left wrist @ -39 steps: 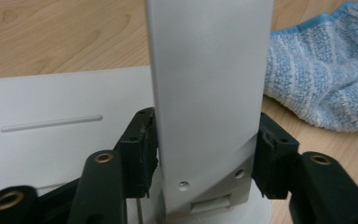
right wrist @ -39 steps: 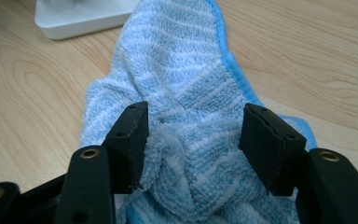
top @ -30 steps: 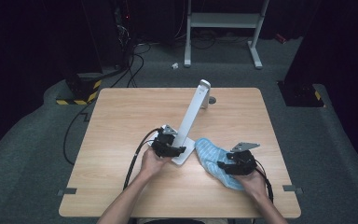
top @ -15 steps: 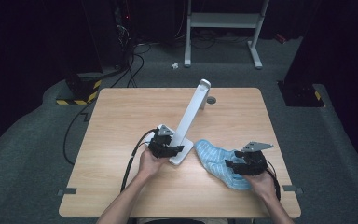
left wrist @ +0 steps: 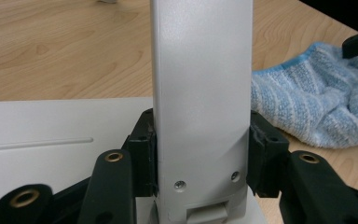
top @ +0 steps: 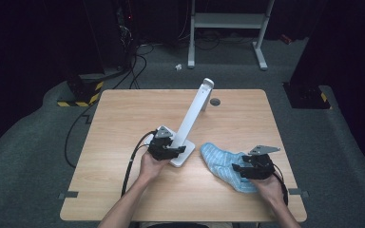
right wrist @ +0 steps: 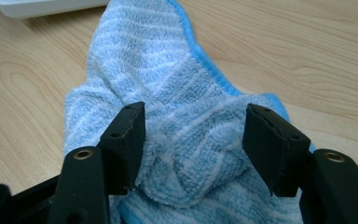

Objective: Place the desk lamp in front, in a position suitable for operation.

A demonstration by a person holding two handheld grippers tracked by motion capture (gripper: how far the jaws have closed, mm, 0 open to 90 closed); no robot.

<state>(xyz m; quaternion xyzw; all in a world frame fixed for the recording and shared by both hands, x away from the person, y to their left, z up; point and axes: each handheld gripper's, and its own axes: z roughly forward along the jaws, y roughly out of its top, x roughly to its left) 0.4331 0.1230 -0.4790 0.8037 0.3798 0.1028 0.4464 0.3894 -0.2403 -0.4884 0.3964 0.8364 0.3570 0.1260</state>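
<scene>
Left gripper view shows the left gripper [left wrist: 200, 168] clamped on the white metal lamp stand's flat upright arm [left wrist: 200, 93] near its base, while the right gripper [right wrist: 191, 140], jaws half open, seemingly bunches the blue striped terry cloth [right wrist: 168, 70] right of the stand, so wiping looks ahead.

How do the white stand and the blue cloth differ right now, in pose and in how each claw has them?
The white stand is rigid and leans up from its base; the blue cloth lies limp and bunched on the table. The left claw clamps the stand's arm on both sides; the right claw straddles a fold of cloth, pads apart. Both sit near the table's front.
</scene>
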